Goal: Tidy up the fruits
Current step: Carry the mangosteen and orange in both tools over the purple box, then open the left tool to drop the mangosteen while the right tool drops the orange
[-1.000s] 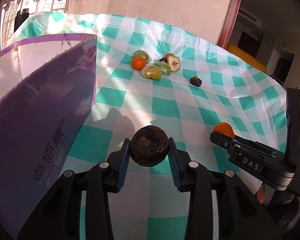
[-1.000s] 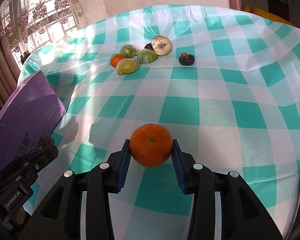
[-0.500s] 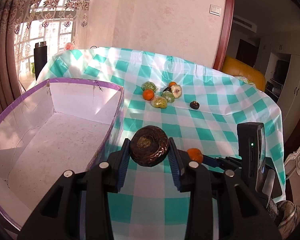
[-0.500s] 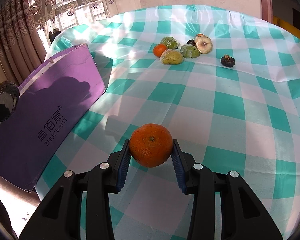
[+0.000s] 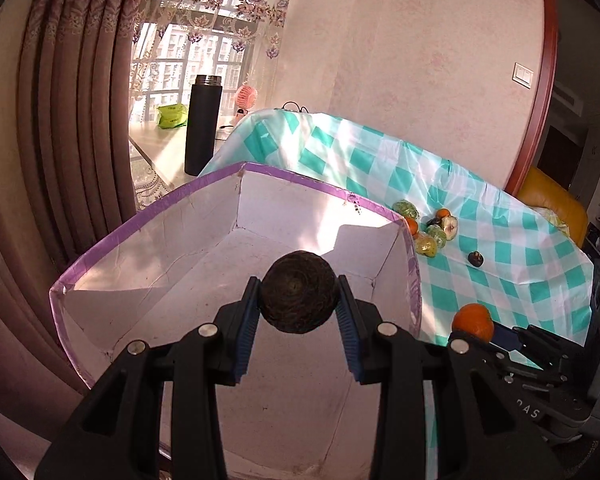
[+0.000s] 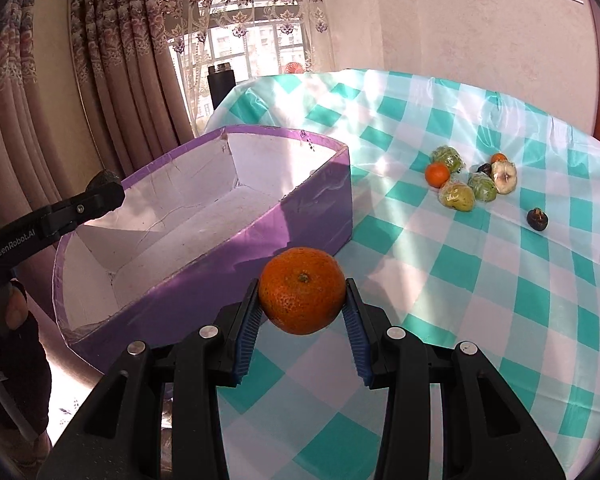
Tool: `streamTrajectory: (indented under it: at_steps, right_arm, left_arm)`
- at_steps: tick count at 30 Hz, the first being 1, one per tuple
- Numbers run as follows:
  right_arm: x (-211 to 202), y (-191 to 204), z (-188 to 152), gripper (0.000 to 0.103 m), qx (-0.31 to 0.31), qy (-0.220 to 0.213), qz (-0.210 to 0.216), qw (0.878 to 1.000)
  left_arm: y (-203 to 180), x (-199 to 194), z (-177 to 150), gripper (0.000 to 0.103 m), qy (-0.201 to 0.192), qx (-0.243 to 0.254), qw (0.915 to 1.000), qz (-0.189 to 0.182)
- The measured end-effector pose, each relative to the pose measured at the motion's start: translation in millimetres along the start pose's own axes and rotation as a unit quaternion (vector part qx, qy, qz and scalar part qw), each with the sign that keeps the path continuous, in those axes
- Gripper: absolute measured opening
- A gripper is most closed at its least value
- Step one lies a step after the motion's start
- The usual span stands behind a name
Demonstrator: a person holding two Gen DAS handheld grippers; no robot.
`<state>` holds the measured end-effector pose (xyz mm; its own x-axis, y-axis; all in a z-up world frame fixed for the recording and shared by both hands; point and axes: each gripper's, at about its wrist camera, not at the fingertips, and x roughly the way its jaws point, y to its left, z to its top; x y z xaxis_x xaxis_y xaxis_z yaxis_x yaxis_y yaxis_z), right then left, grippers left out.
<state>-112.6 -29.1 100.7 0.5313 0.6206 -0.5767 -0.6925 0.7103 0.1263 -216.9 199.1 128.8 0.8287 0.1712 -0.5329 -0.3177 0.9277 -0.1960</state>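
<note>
The near end of the purple box was cut off behind the left gripper in the left wrist view, and its floor there could not be seen. A fingertip and a dark sleeve showed at the left edge of the right wrist view; the rest of the person was out of frame. The small fruits far across the table were too small to name surely.

The left gripper's jaws were clamped on a dark fruit, round, brown-black and rough, with a ringed pattern on its face; it hung above the open box. The right gripper had its blue ribbed pads pressed on an orange, glossy, dimpled, with a small stem scar, held over the tablecloth just beside the box's outer wall.

The box was cardboard, purple outside and white, scuffed and creased inside. The cloth was shiny plastic in teal and white checks. On it lay a cluster of fruits, some wrapped in clear film, and a lone dark fruit apart. A black flask stood beyond, by patterned curtains.
</note>
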Motion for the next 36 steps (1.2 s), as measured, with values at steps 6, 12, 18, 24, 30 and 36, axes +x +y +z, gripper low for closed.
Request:
streamTrajectory:
  at_steps: [6, 12, 18, 24, 30, 36]
  right_arm:
    - [19.8, 40.3, 32.3, 0.041, -0.037, 0.012, 0.015, 0.999]
    - [63.8, 84.0, 47.8, 0.041, -0.09, 0.077, 0.005, 0.993]
    - [116.6, 111.4, 41.4, 0.041, -0.149, 0.181, -0.033, 0.972]
    - [139.3, 125.5, 31.0, 0.041, -0.196, 0.238, -0.053, 0.95]
    - [143.1, 121.4, 31.7, 0.041, -0.199, 0.251, -0.067, 0.945]
    - [140.7, 113.3, 34.4, 0.045, -0.185, 0.239, -0.067, 0.951]
  left_arm:
    - [43.2, 11.6, -4.8, 0.037, 0.041, -0.023, 0.9984, 0.031]
    - [48.5, 28.3, -9.3, 0.037, 0.086, 0.011, 0.9947, 0.056]
    - [48.7, 47.5, -11.2, 0.038, 0.128, 0.056, 0.9853, 0.099]
    - [43.7, 62.8, -13.4, 0.038, 0.171, 0.091, 0.9727, 0.127]
    - [49.3, 68.5, -12.6, 0.063, 0.179, 0.099, 0.9656, 0.16]
    - [52.2, 69.9, -13.2, 0.074, 0.173, 0.099, 0.9647, 0.172]
